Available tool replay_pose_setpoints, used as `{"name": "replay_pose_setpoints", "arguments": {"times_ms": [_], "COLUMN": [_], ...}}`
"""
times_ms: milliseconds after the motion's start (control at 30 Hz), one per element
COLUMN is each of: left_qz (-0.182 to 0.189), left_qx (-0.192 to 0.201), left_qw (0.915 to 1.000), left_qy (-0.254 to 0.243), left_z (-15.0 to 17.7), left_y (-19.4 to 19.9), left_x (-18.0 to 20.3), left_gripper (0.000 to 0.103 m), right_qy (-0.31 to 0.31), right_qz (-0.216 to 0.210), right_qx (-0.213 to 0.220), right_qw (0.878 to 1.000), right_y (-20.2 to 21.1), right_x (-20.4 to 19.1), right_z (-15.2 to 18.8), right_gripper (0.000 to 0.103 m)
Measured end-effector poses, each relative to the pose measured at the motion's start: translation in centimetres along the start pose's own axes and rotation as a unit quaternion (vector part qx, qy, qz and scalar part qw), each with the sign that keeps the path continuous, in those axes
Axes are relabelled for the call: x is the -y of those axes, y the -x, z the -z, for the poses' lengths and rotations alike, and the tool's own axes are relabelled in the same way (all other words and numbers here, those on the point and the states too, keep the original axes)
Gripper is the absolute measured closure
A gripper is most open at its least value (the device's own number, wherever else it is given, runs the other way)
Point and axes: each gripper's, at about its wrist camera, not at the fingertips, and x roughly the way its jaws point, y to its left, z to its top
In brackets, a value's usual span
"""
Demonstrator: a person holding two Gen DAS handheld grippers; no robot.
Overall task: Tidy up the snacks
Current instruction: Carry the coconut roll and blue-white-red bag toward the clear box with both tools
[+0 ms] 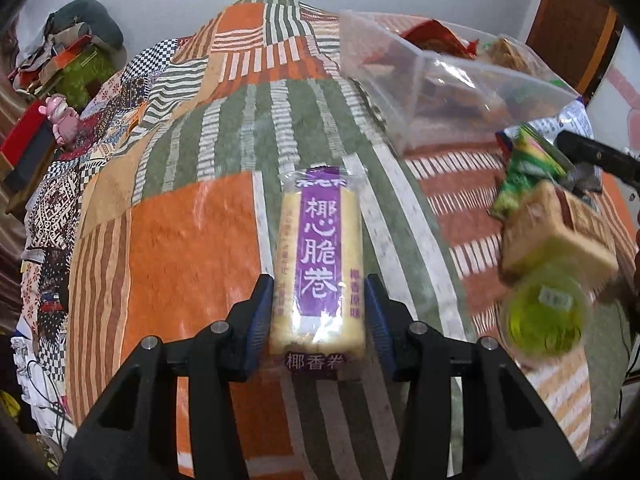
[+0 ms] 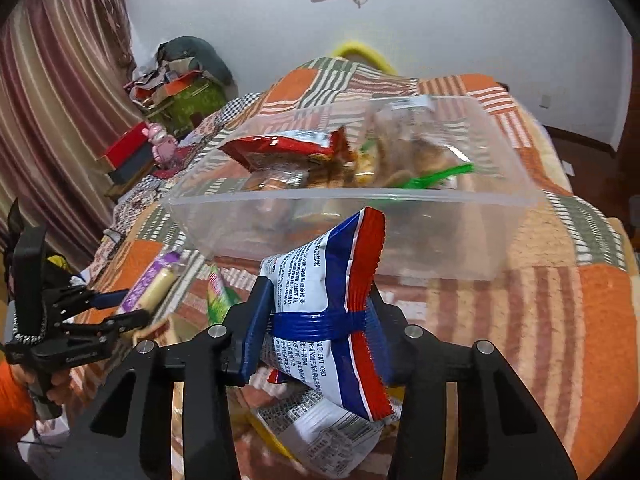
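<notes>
Fingers of the left gripper (image 1: 318, 312) stand on either side of the near end of a purple-and-cream coconut roll pack (image 1: 318, 264). The blue pads press its two long edges or sit right at them, so I judge the pack gripped, though the contact is not crisp on the right pad. The pack's long axis runs straight ahead, along the fingers and away from the camera. From the right wrist view it appears carried above the bed (image 1: 168, 248) and not lying on it.

Right gripper (image 2: 318, 316) is clenched on a red, white and blue snack bag (image 2: 332, 280), pinching it about mid-length so the foil puckers between the pads. The bag's crimped top points forward and up. It ends just short of the near wall of the clear plastic bin (image 2: 500, 208), which lies directly ahead and slightly higher. This arm is the nearer to the bin, and its next move looks like a lift over the rim.

For the left arm the bin sits ahead and to the right, near but apart. It already holds a red packet (image 2: 288, 148) and a bag with a green clip.

A loose heap lies between the two grippers: a green wrapper (image 1: 524, 168), a tan box (image 1: 556, 236) and a green-lidded cup (image 1: 546, 316), all blurred. Under the right gripper lie more packets, largely hidden by the held bag. The bin's far contents are smeared by its walls and hard to name.
</notes>
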Motion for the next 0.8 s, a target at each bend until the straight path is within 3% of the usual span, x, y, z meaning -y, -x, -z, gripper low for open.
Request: {"name": "replay_pose_setpoints", "arguments": {"times_ms": [400, 733, 800], "left_qz": [0.021, 0.016, 0.014], "left_qx": [0.012, 0.02, 0.023], "left_qw": [0.9991, 0.9991, 0.999], "left_qy": [0.035, 0.035, 0.037], "left_z": [-0.7, -1.2, -1.2], "left_y": [0.0, -1.7, -1.8], "left_x": [-0.9, -0.8, -0.9], "left_gripper": [0.053, 0.053, 0.058], "right_qy": [0.018, 0.021, 0.015], "right_qz": [0.074, 0.079, 0.081], "right_qx": [0.038, 0.022, 0.021], "right_qw": [0.996, 0.996, 0.996], "right_y": [3.9, 1.9, 1.7], "right_x": [0.9, 0.6, 0.8], "right_z": [0.4, 0.4, 0.6], "right_gripper": [0.069, 0.062, 0.06]}}
